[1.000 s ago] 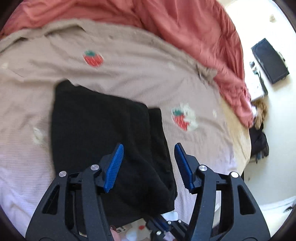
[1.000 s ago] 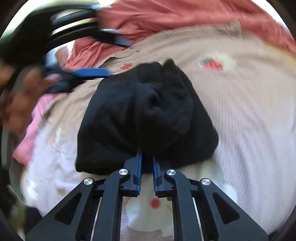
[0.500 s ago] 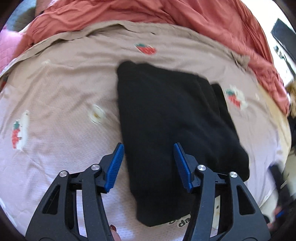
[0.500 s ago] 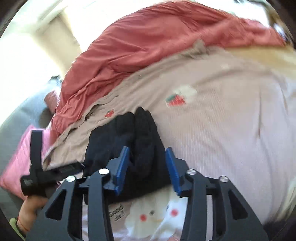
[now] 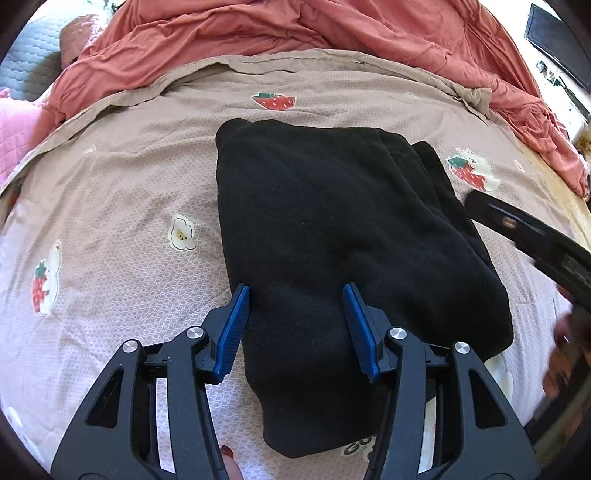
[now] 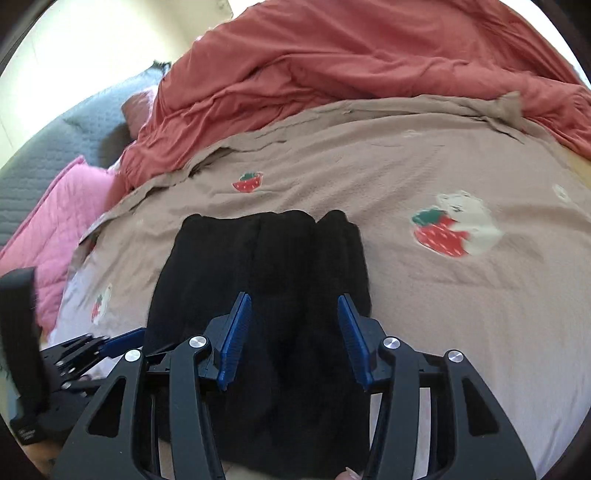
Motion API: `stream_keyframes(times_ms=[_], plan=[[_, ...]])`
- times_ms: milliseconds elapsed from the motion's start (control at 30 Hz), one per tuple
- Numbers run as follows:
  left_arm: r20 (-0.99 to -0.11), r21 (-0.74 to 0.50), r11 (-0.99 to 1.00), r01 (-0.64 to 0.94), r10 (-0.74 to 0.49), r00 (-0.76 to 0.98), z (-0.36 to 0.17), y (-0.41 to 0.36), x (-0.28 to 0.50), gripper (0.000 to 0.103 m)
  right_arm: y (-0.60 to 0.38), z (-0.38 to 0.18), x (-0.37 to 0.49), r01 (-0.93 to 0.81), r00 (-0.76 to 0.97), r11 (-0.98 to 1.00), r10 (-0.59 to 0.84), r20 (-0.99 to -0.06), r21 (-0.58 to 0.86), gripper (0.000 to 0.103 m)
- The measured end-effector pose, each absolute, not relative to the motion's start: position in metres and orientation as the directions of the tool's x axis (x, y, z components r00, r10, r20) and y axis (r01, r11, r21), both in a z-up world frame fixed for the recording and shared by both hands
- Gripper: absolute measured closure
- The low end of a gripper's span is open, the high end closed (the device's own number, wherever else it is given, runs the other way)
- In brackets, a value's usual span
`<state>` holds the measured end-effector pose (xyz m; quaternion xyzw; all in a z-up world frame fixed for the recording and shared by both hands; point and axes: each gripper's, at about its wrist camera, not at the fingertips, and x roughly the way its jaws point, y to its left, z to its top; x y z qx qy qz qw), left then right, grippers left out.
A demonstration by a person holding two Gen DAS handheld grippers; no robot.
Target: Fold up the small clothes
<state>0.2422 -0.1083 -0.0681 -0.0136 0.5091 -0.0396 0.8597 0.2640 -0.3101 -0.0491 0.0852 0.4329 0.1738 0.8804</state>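
A folded black garment (image 5: 332,221) lies flat on the beige strawberry-print sheet (image 5: 129,177). My left gripper (image 5: 295,295) hovers over the garment's near left part, open, its blue pads (image 5: 236,325) clear of the cloth. In the right wrist view the same garment (image 6: 266,258) shows as several stacked folds. My right gripper (image 6: 294,301) is above its near end with the jaws opening. The cloth lies beneath the gap and the pads do not press it. The right tool's body (image 5: 535,236) reaches in from the right.
A rumpled red duvet (image 5: 295,29) is heaped along the far side of the bed. A pink quilted pillow (image 6: 55,221) and a grey one (image 6: 44,147) lie at the left. A dark screen (image 5: 557,40) stands beyond the bed at the right.
My right gripper let go of the garment's edge, opened and pulled back toward the near side. My left gripper swung left and dropped toward the garment's near left part.
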Motion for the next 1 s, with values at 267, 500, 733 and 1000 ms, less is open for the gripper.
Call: stream_keyframes(times_ms=[267, 500, 733, 1000], plan=[[-0.866, -0.082, 0.995, 0.051, -0.097, 0.490, -0.067, -0.106, 0.240, 0.059, -0.307, -0.079, 0.291, -0.255, 0.505, 0.910, 0.414, -0.758, 0.328, 0.062], [-0.865, -0.087, 0.995, 0.042, -0.097, 0.492, -0.067, -0.106, 0.241, 0.059, -0.295, -0.070, 0.284, -0.305, 0.520, 0.911, 0.403, -0.753, 0.277, 0.074], [-0.865, -0.092, 0.995, 0.041, -0.100, 0.491, -0.067, -0.105, 0.241, 0.058, -0.288, -0.077, 0.284, -0.332, 0.492, 0.902, 0.416, -0.765, 0.276, 0.077], [-0.862, -0.116, 0.992, 0.049, -0.125, 0.492, -0.058, -0.106, 0.239, 0.058, -0.302, -0.056, 0.282, -0.303, 0.537, 0.909, 0.410, -0.737, 0.285, 0.094]])
